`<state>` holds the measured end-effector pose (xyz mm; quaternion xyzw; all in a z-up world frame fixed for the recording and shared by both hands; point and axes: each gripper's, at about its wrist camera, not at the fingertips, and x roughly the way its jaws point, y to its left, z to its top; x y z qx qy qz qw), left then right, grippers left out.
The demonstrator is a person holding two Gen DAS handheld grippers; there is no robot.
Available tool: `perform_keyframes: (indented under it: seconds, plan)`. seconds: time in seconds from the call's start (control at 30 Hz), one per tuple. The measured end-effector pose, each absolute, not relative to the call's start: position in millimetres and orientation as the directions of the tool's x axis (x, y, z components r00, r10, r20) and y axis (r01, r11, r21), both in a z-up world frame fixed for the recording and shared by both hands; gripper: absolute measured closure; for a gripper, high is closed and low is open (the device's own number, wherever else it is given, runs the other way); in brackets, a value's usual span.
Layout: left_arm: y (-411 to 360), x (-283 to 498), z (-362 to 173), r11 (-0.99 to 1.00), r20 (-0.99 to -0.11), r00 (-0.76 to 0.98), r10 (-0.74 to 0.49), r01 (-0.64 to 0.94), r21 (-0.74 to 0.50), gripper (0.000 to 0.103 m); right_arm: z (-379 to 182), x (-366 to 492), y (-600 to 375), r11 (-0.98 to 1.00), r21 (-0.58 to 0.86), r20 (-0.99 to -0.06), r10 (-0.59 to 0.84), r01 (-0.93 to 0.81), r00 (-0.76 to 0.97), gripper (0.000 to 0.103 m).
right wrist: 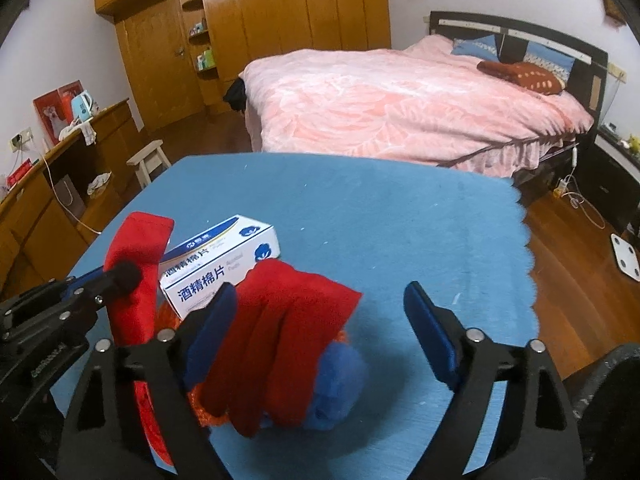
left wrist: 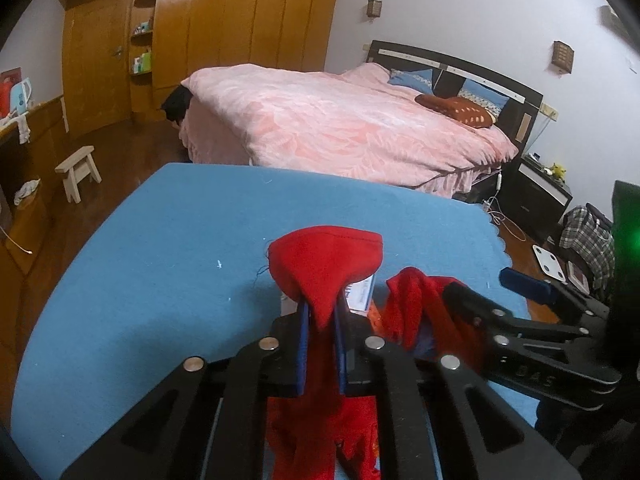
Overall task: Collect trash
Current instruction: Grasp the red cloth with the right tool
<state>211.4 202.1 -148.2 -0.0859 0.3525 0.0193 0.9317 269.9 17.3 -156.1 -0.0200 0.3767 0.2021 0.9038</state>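
My left gripper (left wrist: 320,312) is shut on the rim of a red cloth bag (left wrist: 324,264) and holds it up over the blue table cover (left wrist: 160,248). It shows in the right wrist view (right wrist: 120,276) at the left, holding the red bag (right wrist: 136,264). My right gripper (right wrist: 320,304) is open, its left finger under another fold of the red bag (right wrist: 280,320); it shows in the left wrist view (left wrist: 492,284). A white and blue box of alcohol pads (right wrist: 224,260) lies by the bag. A blue fuzzy ball (right wrist: 340,384) and something orange (right wrist: 208,408) lie below the fold.
A bed with a pink cover (right wrist: 400,100) stands behind the table. Wooden wardrobes (right wrist: 280,12) line the far wall. A small stool (right wrist: 150,160) and a wooden sideboard (right wrist: 80,152) are at the left. A white scale (right wrist: 626,256) lies on the wooden floor at the right.
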Motion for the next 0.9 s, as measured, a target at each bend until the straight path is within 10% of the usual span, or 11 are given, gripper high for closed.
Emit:
perform_keyframes:
  seconds: [0.4,0.9]
  plan:
    - [204.8,208.6,-149.8,0.982,-0.661,0.750,-0.022,-0.107,-0.153,0.092,-165.8,270.7,29.3,0.873,0.180,-0.724,0.430,-0.453,0.539,0.083]
    - [190.8,189.8,-110.1,0.987,-0.620,0.784,-0.032,-0.074,-0.143,0.092,-104.0,239.7,6.4,0.838,0.234,-0.616,0.520,-0.493,0.591,0.088]
